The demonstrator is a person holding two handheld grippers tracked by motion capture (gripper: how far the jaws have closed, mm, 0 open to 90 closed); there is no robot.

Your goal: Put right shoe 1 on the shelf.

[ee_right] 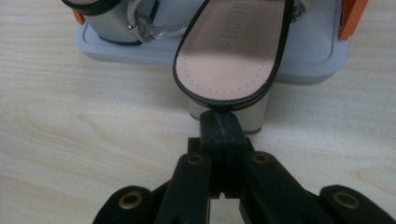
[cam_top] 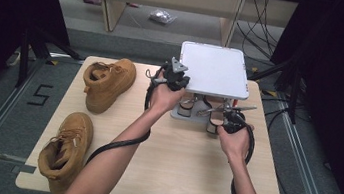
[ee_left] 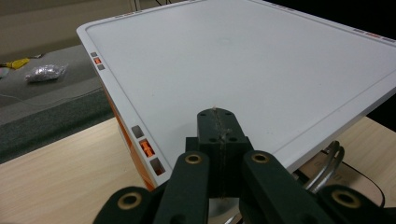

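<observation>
While pressed together, left tongs empty over the white lid, right tongs empty against the sandal heel.

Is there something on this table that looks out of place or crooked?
Yes. The sandal sticks out over the edge of the grey tray, its heel resting on the table. The white lid hangs tilted above. One brown boot overhangs the table's near edge.

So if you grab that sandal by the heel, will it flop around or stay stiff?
Probably mostly stiff: the sandal has a chunky block heel and a thick, flat insole that looks firm. Its thin strap with the buckle would likely dangle. Held only at the heel end, the front may tip down, so it could twist in the right gripper.
</observation>
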